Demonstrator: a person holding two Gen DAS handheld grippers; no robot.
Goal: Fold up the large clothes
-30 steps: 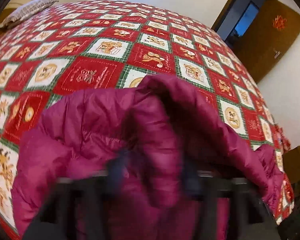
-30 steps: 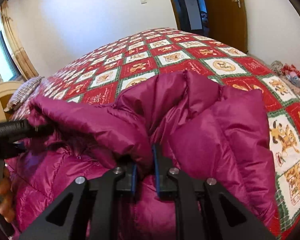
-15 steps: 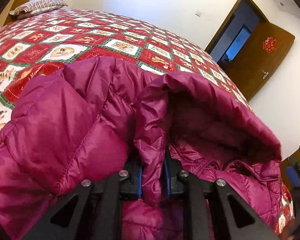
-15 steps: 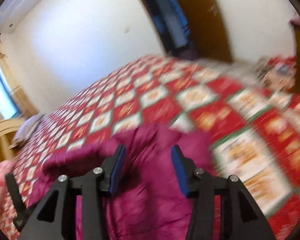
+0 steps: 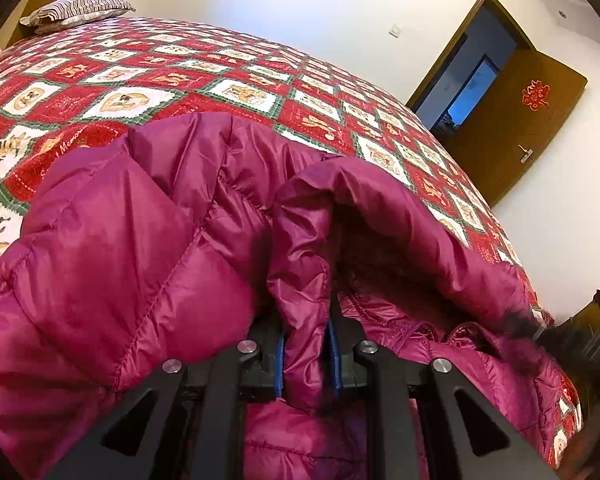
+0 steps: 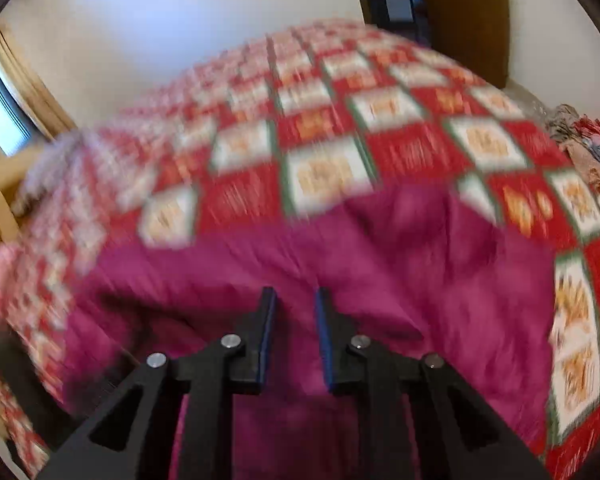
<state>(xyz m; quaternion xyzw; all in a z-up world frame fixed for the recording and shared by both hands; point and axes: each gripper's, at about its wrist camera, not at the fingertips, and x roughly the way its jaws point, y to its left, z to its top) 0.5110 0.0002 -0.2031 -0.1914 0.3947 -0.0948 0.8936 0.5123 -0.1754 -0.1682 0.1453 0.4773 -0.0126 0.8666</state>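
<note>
Left gripper pinching the jacket, right gripper closing on nothing

Your left gripper (image 5: 306,354) clamps a fold of the magenta puffer jacket (image 5: 132,248); your right gripper (image 6: 294,336) hovers over it, jaws closing with a gap, holding nothing. The jacket lies bunched at the bed's (image 5: 220,76) near edge.

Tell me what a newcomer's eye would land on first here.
A glossy magenta puffer jacket fills the foreground, heaped on a red, white and green patchwork bedspread. The left gripper pinches a fold at the jacket's hood, while the right gripper, jaws closing, has nothing between them.
</note>
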